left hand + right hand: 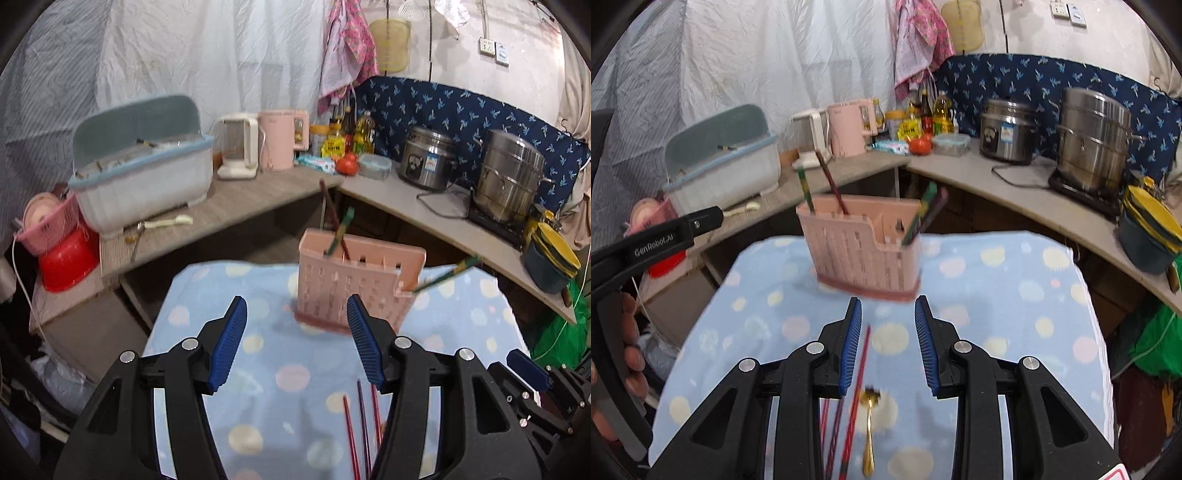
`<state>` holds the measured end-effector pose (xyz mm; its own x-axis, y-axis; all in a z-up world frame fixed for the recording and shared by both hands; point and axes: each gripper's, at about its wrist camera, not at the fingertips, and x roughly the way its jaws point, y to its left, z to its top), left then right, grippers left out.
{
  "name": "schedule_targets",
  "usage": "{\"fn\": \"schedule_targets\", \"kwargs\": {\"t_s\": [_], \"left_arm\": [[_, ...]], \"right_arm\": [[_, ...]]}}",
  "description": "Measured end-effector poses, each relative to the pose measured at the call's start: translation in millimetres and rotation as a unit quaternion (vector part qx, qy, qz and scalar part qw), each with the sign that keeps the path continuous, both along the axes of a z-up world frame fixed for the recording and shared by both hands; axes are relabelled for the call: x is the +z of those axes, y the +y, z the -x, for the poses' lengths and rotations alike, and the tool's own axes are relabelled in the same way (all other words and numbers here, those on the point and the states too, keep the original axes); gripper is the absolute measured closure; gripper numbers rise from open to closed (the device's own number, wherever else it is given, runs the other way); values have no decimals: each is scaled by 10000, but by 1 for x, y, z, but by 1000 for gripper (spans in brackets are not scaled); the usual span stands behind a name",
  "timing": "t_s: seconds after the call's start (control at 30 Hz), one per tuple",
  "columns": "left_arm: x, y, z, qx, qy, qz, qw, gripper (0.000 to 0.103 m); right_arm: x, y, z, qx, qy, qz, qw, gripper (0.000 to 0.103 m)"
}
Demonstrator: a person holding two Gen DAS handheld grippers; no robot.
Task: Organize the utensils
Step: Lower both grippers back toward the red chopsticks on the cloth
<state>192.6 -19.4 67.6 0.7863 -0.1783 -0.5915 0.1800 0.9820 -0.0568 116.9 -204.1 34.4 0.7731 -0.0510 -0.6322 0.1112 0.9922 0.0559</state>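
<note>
The left gripper point(297, 314) gapes wide and empty; the right gripper point(888, 317) stands partly open, gripping nothing. Beneath them red chopsticks point(857, 373) and a gold metal spoon point(870, 424) lie on the blue dotted blanket point(997, 295). Ahead stands the pink slotted plastic utensil holder point(864, 247), chopsticks inside.

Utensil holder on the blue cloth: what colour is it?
Pale pink, with a darker pink base: the utensil holder shows best in the right wrist view.

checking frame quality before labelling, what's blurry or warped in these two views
Left wrist view: pink holder and its chopsticks motion-smeared, hand-held gripper sharp, counter bowed by the fisheye. Right wrist view: holder blurred too, gold spoon soft, corners vignetted black.
</note>
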Motion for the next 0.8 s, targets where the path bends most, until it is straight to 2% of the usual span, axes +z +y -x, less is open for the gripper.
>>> {"fn": "schedule_targets", "kwargs": {"t_s": [0.13,0.37,0.47,0.53,0.7,0.8], "left_arm": [[-35,6,28,108,260,-169,9995,50],[-100,15,70,228,1037,-157,9942,50],[-119,17,83,238,1218,-309,9918,50],[-131,20,92,234,1327,-375,9902,50],[-152,25,108,240,1589,-491,9858,50],[-158,26,116,211,1615,-540,9852,50]], "right_arm": [[-32,10,30,37,306,92,9995,74],[-90,29,69,284,973,-35,9948,76],[-113,41,81,409,1162,-102,9923,79],[-125,48,85,481,1289,-131,9904,87],[-147,57,87,553,1495,-134,9871,91],[-152,64,84,612,1537,-128,9861,91]]}}
